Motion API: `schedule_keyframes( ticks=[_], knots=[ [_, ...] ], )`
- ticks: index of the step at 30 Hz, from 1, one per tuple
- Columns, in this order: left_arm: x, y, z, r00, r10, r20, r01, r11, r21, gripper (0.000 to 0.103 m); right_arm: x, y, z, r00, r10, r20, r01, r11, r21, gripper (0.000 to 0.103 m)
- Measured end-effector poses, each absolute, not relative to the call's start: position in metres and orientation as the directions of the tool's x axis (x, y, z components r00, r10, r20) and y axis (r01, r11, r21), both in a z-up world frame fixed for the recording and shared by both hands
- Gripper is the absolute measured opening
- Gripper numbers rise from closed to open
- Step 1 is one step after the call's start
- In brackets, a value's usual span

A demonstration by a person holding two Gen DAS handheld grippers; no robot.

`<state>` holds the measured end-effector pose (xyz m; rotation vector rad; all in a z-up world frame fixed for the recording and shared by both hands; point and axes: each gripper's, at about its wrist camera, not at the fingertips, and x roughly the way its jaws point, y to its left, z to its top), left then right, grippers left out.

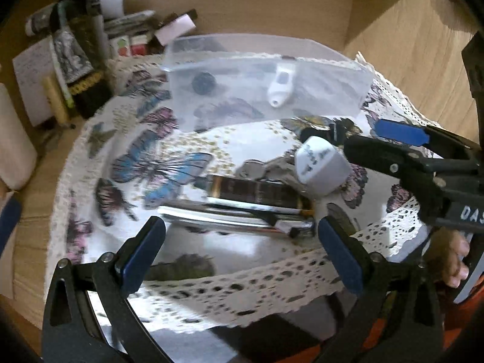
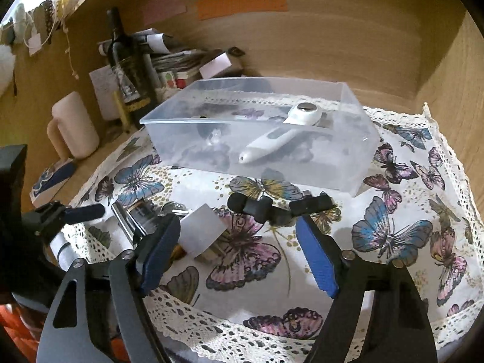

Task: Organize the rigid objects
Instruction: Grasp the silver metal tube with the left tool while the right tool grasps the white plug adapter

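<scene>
Nearest the cameras, both grippers are hanging with jaws spread and holding nothing: the left gripper is sitting over a pile of a dark case and pens, while the right gripper is hovering just beside a white plug. On the butterfly cloth beyond the plug, a black clip is lying. Farther back, a clear box is holding a white thermometer and a dark round object.
</scene>
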<state>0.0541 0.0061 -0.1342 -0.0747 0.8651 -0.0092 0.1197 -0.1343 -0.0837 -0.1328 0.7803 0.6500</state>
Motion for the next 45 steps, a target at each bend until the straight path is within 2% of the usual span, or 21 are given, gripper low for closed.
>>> schedule_keyframes(
  ticks=[3, 10, 15, 18, 20, 25, 26, 28, 32, 36, 39, 42, 45],
  knots=[
    [0.059, 0.004, -0.142, 0.635, -0.012, -0.773, -0.03, 0.999, -0.04, 0.102, 0.121, -0.13, -0.086, 0.513, 0.503, -0.696, -0.602, 0.788, 0.126, 0.076],
    [0.042, 0.036, -0.142, 0.644, 0.035, -0.764, -0.088, 0.996, -0.028, 0.102, 0.124, -0.114, -0.098, 0.463, 0.518, -0.72, -0.633, 0.761, 0.141, 0.061],
    [0.028, 0.058, -0.139, 0.645, 0.086, -0.76, -0.139, 0.99, -0.006, 0.102, 0.125, -0.106, -0.104, 0.431, 0.526, -0.733, -0.643, 0.749, 0.159, 0.056],
    [0.026, 0.065, -0.136, 0.651, 0.061, -0.757, -0.152, 0.987, -0.05, 0.102, 0.125, -0.101, -0.107, 0.431, 0.519, -0.739, -0.644, 0.75, 0.15, 0.054],
    [0.03, 0.068, -0.133, 0.65, 0.025, -0.759, -0.152, 0.983, -0.099, 0.102, 0.125, -0.097, -0.108, 0.426, 0.517, -0.742, -0.654, 0.743, 0.142, 0.047],
    [0.044, 0.077, -0.133, 0.652, 0.018, -0.758, -0.2, 0.968, -0.149, 0.102, 0.122, -0.098, -0.108, 0.447, 0.511, -0.734, -0.657, 0.745, 0.118, 0.047],
    [0.046, 0.08, -0.134, 0.656, 0.016, -0.754, -0.211, 0.964, -0.163, 0.1, 0.122, -0.1, -0.108, 0.451, 0.509, -0.733, -0.655, 0.747, 0.116, 0.047],
    [0.05, 0.082, -0.135, 0.651, 0.038, -0.758, -0.23, 0.962, -0.149, 0.082, 0.122, -0.104, -0.107, 0.461, 0.506, -0.73, -0.647, 0.754, 0.114, 0.047],
    [0.05, 0.076, -0.138, 0.661, 0.082, -0.746, -0.221, 0.971, -0.089, 0.069, 0.124, -0.115, -0.105, 0.484, 0.497, -0.721, -0.623, 0.774, 0.115, 0.047],
    [0.044, 0.065, -0.136, 0.667, 0.129, -0.734, -0.203, 0.979, -0.013, 0.039, 0.127, -0.124, -0.101, 0.501, 0.497, -0.708, -0.601, 0.789, 0.129, 0.047],
    [0.042, 0.062, -0.132, 0.679, 0.119, -0.724, -0.167, 0.986, 0.005, 0.023, 0.126, -0.127, -0.098, 0.515, 0.494, -0.7, -0.59, 0.797, 0.128, 0.047],
    [0.043, 0.06, -0.13, 0.683, 0.128, -0.719, -0.151, 0.988, 0.032, 0.015, 0.125, -0.13, -0.095, 0.523, 0.499, -0.691, -0.588, 0.798, 0.131, 0.047],
    [0.045, 0.065, -0.127, 0.685, 0.123, -0.718, -0.15, 0.988, 0.026, 0.014, 0.122, -0.132, -0.09, 0.538, 0.505, -0.675, -0.587, 0.799, 0.129, 0.047]
  ],
)
